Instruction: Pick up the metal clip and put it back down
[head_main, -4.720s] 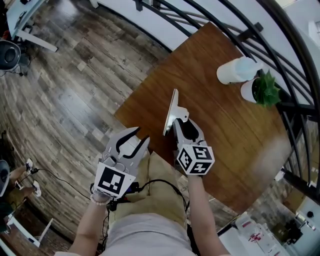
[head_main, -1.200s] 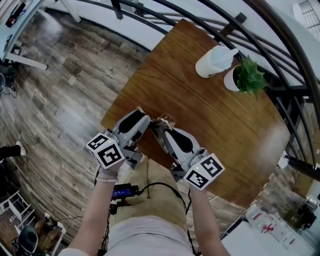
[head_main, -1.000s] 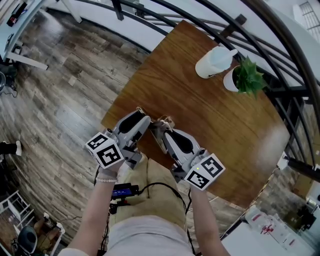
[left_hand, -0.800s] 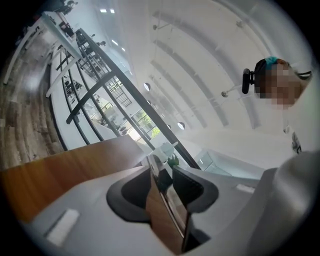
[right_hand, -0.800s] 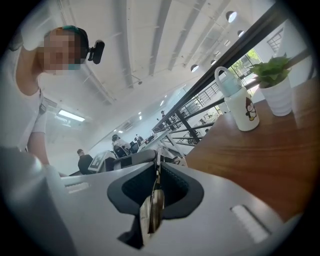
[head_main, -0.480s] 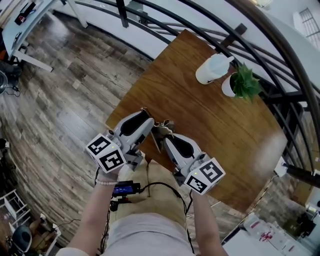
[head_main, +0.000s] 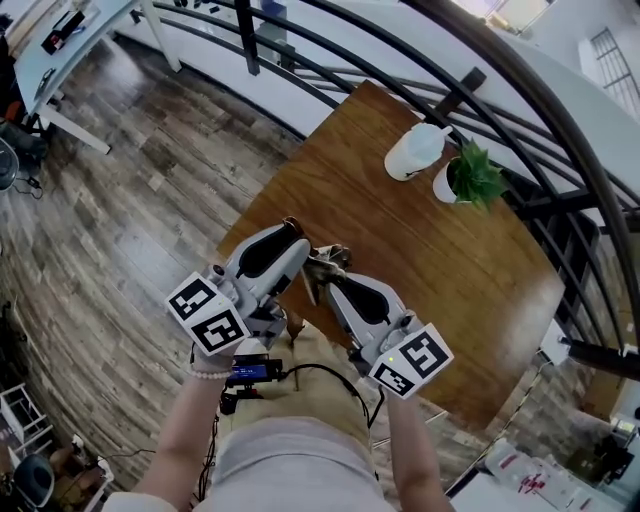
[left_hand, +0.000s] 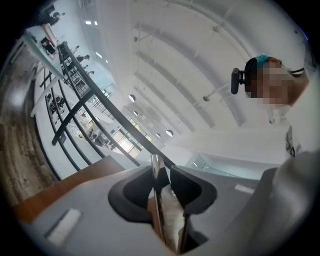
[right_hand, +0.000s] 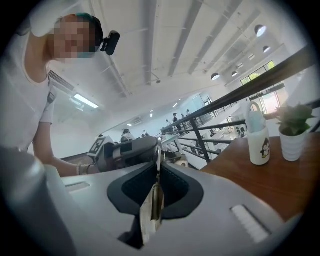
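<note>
Metal clip (head_main: 322, 262) hung over the table's (head_main: 470, 270) near corner, pinched from 2 sides, with left gripper (head_main: 291, 228) and right gripper (head_main: 327, 277) both clamped on it. Both had risen slightly in the last second. Pick-up looked done, put-down remained.

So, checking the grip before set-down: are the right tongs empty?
No, the right gripper view shows the right tongs shut on the metal clip.
</note>
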